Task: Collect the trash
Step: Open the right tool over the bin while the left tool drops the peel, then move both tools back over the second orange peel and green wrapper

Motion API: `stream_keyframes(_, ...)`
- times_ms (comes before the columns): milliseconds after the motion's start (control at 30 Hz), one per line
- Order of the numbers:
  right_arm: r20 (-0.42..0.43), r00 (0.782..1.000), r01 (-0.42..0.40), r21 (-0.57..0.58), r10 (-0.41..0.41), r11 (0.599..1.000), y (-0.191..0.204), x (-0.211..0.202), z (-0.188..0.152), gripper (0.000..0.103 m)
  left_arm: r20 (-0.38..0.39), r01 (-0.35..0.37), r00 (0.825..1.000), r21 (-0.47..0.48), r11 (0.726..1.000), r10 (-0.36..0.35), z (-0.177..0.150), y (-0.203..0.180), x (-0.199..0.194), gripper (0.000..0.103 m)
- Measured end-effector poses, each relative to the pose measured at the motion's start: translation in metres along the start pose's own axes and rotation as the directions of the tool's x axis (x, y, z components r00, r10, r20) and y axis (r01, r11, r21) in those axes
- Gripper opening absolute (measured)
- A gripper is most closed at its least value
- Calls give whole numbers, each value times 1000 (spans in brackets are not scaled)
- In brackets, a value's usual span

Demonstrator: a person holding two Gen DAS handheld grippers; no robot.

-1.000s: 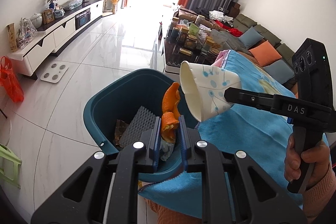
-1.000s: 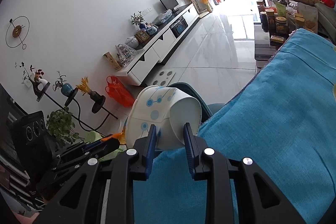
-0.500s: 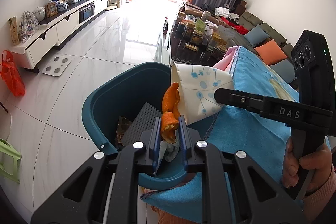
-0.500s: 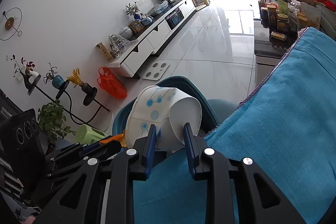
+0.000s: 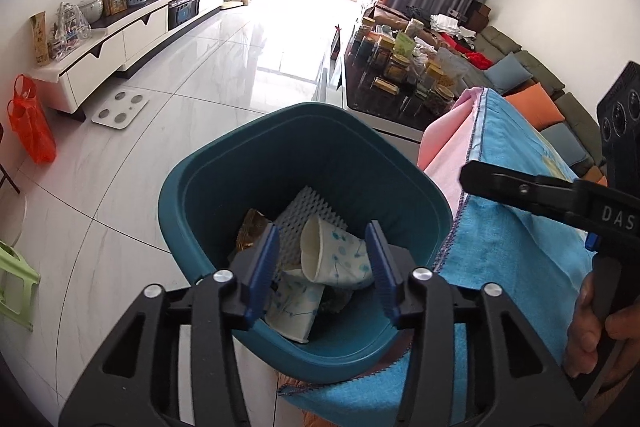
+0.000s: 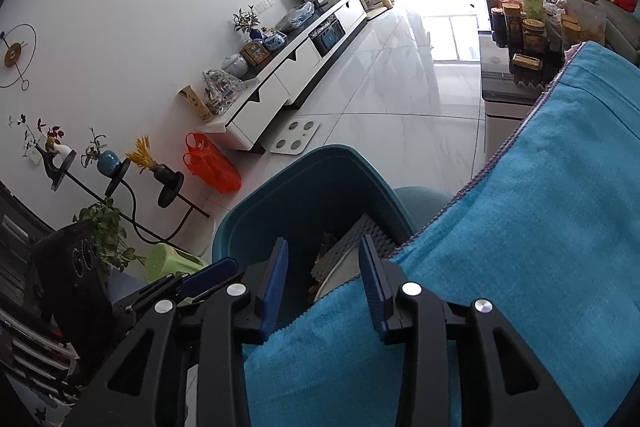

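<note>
Left wrist view: you're holding the left hand-held gripper (image 5: 324,267) released and empty over the teal trash bin (image 5: 224,163). The paper cup (image 5: 336,259) is lying on its side inside, on a flattened cup (image 5: 294,307) and white foam mesh (image 5: 308,207). It's light and crushable, so you'd be pinching it at the rim.

Right wrist view: your right hand-held gripper (image 6: 324,283) is also spread, empty, above the blue towel-covered surface (image 6: 540,227). Here only a cup edge is showing, plus the bin's far side.
</note>
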State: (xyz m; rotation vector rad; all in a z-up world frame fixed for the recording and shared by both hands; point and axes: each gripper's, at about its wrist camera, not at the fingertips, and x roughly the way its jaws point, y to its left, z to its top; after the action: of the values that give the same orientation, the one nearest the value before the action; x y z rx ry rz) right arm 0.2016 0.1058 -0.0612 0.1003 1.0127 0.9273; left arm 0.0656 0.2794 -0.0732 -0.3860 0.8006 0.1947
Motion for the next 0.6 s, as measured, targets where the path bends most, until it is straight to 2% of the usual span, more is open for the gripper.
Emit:
stream_keyframes(133,34,999,-13,-20,14,1000,-5,-30,-9,41,47,17,999,32,999,-19,-4,-9,-16,58)
stream_keyframes(200,62,998,-13,-41,15,999,-7,-52,-17,49,79,42,996,63,997,-47,-6,-19,-27,63)
stream_keyframes(233,76,997,-6,-52,10,999,-10,-63,-21,50,98,58,993,81,995,-66,-7,-26,-34,68)
stream_keyframes(333,125,992,38,-61,-30,997,-22,-99,-37,53,131,113,983,139,984,-132,-10,-49,-48,75)
stream_keyframes(467,194,972,134,-2,-131,991,-58,-154,-61,56,114,200,965,252,947,-234,-18,-95,-55,81)
stream_keyframes(567,235,945,215,73,-227,974,-94,-195,-75,59,64,289,942,339,895,-329,-26,-140,-52,83)
stream_keyframes(600,248,930,250,108,-269,962,-108,-210,-81,60,46,307,937,362,880,-346,-30,-153,-50,83)
